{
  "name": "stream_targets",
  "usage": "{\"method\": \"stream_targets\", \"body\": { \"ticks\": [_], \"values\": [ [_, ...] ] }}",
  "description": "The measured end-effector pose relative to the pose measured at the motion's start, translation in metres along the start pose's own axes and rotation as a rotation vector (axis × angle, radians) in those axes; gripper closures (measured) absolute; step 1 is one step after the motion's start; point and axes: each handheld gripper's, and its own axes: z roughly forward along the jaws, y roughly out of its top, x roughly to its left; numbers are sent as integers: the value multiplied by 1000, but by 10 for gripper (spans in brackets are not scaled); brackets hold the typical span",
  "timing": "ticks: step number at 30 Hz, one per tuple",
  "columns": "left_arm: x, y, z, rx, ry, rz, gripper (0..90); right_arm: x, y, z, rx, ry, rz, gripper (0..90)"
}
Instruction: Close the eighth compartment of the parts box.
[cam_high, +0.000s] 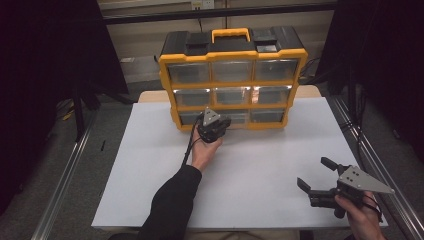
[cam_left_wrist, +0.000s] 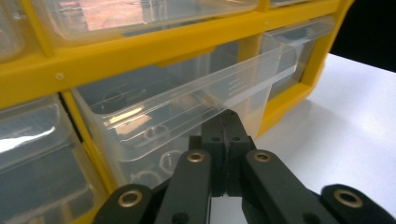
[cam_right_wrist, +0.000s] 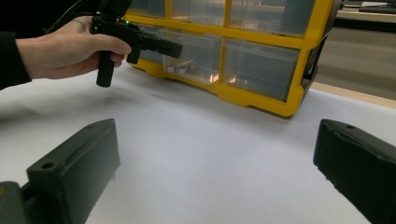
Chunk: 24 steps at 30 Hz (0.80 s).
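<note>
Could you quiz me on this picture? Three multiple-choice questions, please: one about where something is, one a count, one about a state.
1. Where does the left gripper point?
A. At the top handle
B. At the table's edge
C. At the bottom middle drawer

2. How many clear drawers does the box have?
A. Six
B. Nine
C. Twelve

3. How is the right gripper?
A. Fingers wide apart, empty
B. Clamped on a drawer
C. Closed on a screw

Answers: 1 C, its closed fingers sit at that drawer's front lip; 2 B, three rows of three; 3 A, there is bare table between its fingers.
</note>
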Motion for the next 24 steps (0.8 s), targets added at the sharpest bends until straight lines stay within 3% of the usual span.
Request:
{"method": "stream_targets", "body": {
  "ticks": [2, 12, 16, 17, 18, 20, 21, 24],
  "values": [
    [3, 1, 1, 15, 10, 18, 900, 0, 0, 0, 0, 2, 1, 1],
    [9, 4, 8, 0, 34, -19, 900, 0, 0, -1, 3, 4, 7, 1],
    [11, 4, 9, 8, 40, 2, 900, -1, 0, 0, 2, 1, 2, 1],
    [10, 4, 11, -16, 42, -30, 900, -1, 0, -1, 3, 2, 5, 1],
    [12, 4, 10, 3, 45, -11, 900, -1, -1, -1, 4, 1, 5, 1],
    [12, 4, 11, 8, 53, -11, 900, -1, -1, 0, 4, -1, 7, 1],
    [11, 4, 12, -2, 53, -32, 900, -1, -1, 0, 3, -1, 8, 1],
    [12, 4, 12, 2, 49, -21, 900, -2, -2, -1, 6, -3, 12, 1]
  ]
}}
